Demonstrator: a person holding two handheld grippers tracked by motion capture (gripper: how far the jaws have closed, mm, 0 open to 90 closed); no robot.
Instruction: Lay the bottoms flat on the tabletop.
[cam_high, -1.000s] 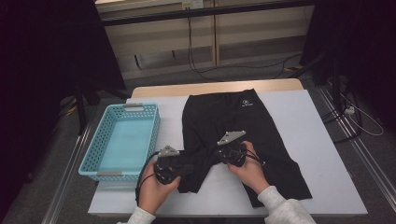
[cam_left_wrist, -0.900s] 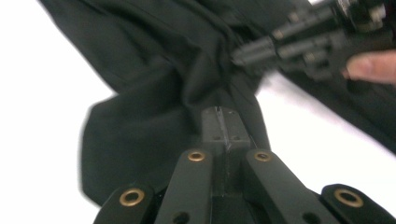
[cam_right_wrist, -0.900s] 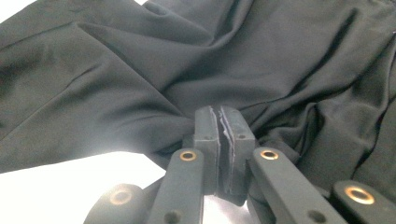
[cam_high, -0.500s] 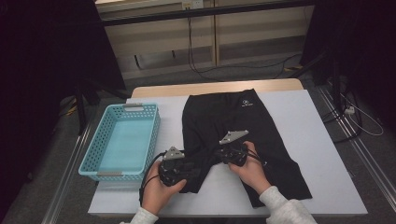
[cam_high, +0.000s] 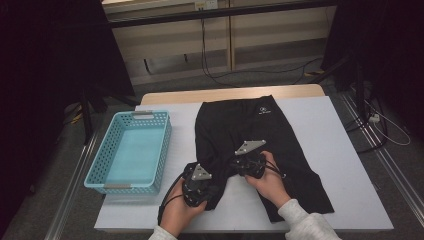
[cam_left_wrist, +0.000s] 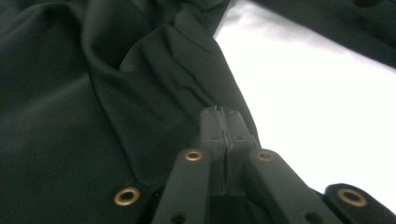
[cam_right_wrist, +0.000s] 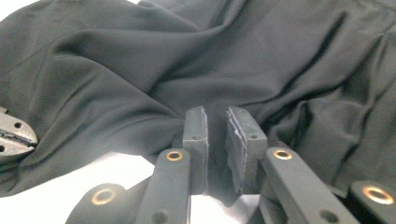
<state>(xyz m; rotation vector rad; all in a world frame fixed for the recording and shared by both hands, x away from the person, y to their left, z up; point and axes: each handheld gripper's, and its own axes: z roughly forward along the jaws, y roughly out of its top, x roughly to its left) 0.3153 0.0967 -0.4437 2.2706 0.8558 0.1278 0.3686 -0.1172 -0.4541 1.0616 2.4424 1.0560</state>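
Observation:
A black garment (cam_high: 250, 125) with a small white logo lies spread on the white table (cam_high: 350, 170). My left gripper (cam_high: 210, 187) rests at its near left corner. In the left gripper view the left gripper (cam_left_wrist: 219, 116) has its jaws pressed together on a fold of the garment (cam_left_wrist: 93, 93). My right gripper (cam_high: 235, 166) sits on the cloth just right of it. Its jaws have just been opening. In the right gripper view the right gripper (cam_right_wrist: 217, 126) shows a narrow gap between its pads (cam_right_wrist: 196, 133), with the garment (cam_right_wrist: 233, 56) lying beneath and unpinched.
A light blue plastic basket (cam_high: 167, 142) stands on the table's left side, beside the garment. The left gripper's shut tips (cam_right_wrist: 14, 135) show at the left edge of the right gripper view. Bare table lies right of the garment and along the near edge.
The left hand has slid right and a little lower along the garment's near left edge, closer to the right gripper. The right hand has stayed in place.

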